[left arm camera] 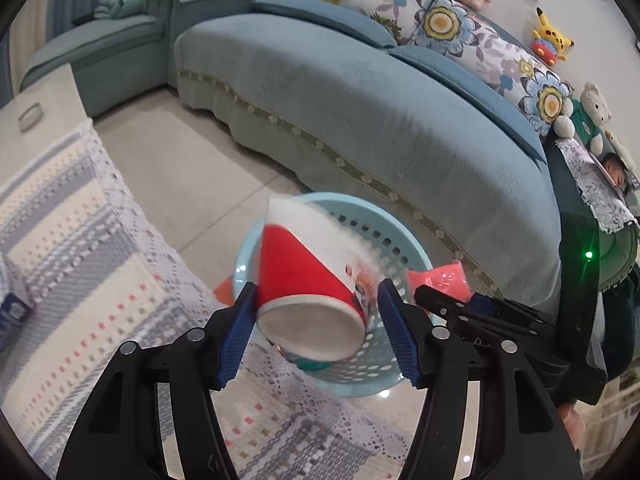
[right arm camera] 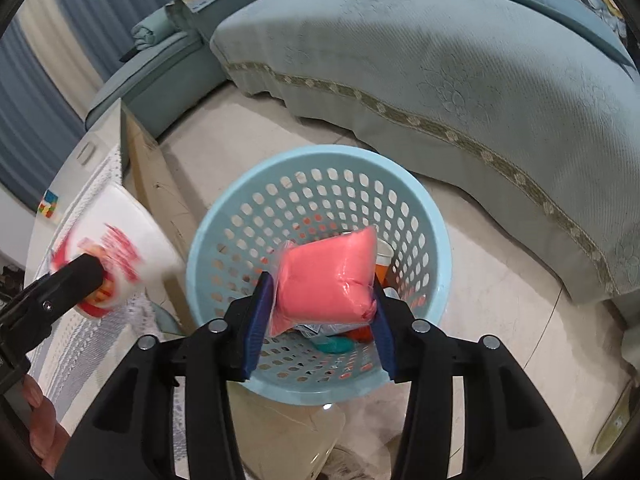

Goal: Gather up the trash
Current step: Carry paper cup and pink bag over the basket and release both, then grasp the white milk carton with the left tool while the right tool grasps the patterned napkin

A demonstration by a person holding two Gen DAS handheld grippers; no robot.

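Note:
My left gripper (left arm camera: 316,332) is shut on a red and white paper cup (left arm camera: 308,276), held tilted above the near rim of a light blue perforated trash basket (left arm camera: 384,240) on the floor. The cup also shows blurred in the right wrist view (right arm camera: 120,248), left of the basket. My right gripper (right arm camera: 320,320) is shut on a pink plastic pouch (right arm camera: 328,280) and holds it over the mouth of the basket (right arm camera: 224,216). The pouch and right gripper also show in the left wrist view (left arm camera: 438,280). Several pieces of trash (right arm camera: 336,344) lie at the basket's bottom.
A low table with a lace cloth (left arm camera: 80,248) lies left of the basket, its edge close to the rim. A blue-green sofa (left arm camera: 360,112) curves behind the basket, with flowered cushions and plush toys (left arm camera: 550,38) on top. Pale tiled floor (right arm camera: 500,280) surrounds the basket.

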